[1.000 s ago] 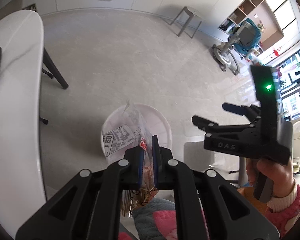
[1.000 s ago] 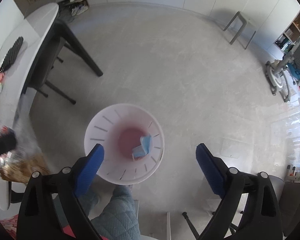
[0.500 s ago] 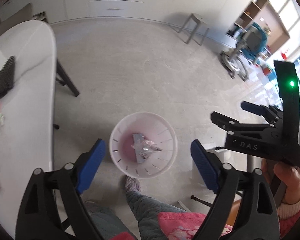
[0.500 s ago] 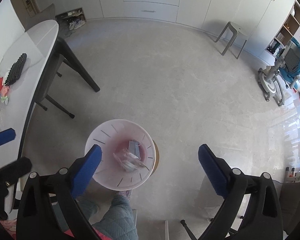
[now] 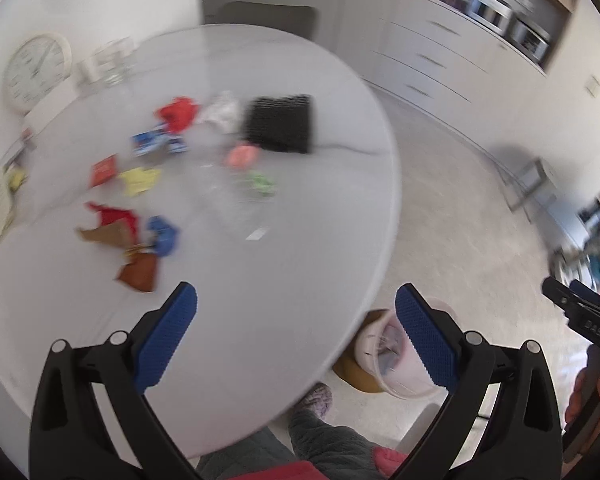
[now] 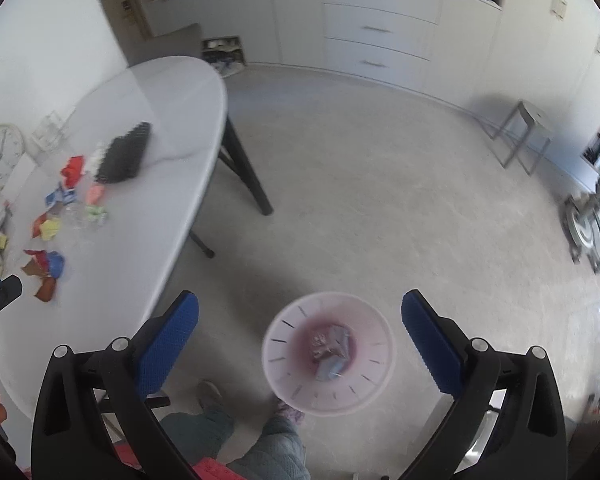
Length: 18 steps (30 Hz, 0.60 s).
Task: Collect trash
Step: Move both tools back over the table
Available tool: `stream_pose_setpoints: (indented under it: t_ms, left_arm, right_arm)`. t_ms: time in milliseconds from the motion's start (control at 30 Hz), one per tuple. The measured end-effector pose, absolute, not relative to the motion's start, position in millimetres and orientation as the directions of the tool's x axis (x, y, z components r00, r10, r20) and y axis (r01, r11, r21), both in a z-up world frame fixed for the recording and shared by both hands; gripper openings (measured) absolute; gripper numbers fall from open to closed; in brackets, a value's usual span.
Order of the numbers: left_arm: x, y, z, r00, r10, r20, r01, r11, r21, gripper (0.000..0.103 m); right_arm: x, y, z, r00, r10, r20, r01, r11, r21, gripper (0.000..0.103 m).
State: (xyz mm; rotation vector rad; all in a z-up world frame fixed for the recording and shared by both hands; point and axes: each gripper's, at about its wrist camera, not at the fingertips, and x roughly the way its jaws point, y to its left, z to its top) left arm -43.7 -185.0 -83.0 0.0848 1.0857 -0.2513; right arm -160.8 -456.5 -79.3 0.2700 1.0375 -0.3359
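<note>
Several scraps of trash lie on the white table (image 5: 280,240): a red wrapper (image 5: 178,114), a yellow one (image 5: 140,180), a pink piece (image 5: 242,156), a blue wrapper (image 5: 162,236) and brown paper (image 5: 138,272). My left gripper (image 5: 296,292) hovers over the table's near edge, its jaws opening with nothing between them. My right gripper (image 6: 300,296) hangs above the pale pink bin (image 6: 288,360) on the floor, jaws also opening and empty. Crumpled wrappers (image 6: 330,346) lie in the bin's bottom. The table edge partly hides the bin (image 5: 370,346) in the left wrist view.
A black ribbed mat (image 5: 280,124) lies at the table's far side, with a wall clock (image 5: 36,72) leaning behind it. A grey stool (image 6: 520,136) and white drawers (image 6: 376,32) stand across the floor. The person's legs (image 6: 268,452) are below the bin.
The left gripper opened and dropped a clear snack bag into the bin, then swung left to face the table. The right gripper rose and opened slightly wider.
</note>
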Motion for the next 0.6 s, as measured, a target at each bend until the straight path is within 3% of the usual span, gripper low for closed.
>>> stream_pose_setpoints:
  t_ms: [267,600]
  left_arm:
    - [-8.4,-53.0,-87.9,0.457,-0.07,-0.887,-0.015,0.996,-0.086,0.095]
    - [31.3,10.1,-105.5,0.419,-0.043,-0.907,-0.168,0.978,-0.123,0.095]
  right_arm:
    - [-95.4,-366.6,-76.7,0.494,-0.055,-0.868,0.246,0.966,0.079,0.101]
    - [-47.9,-285.8,-83.1,0.484,0.003,-0.875,0.131,0.989,0.076,0.101]
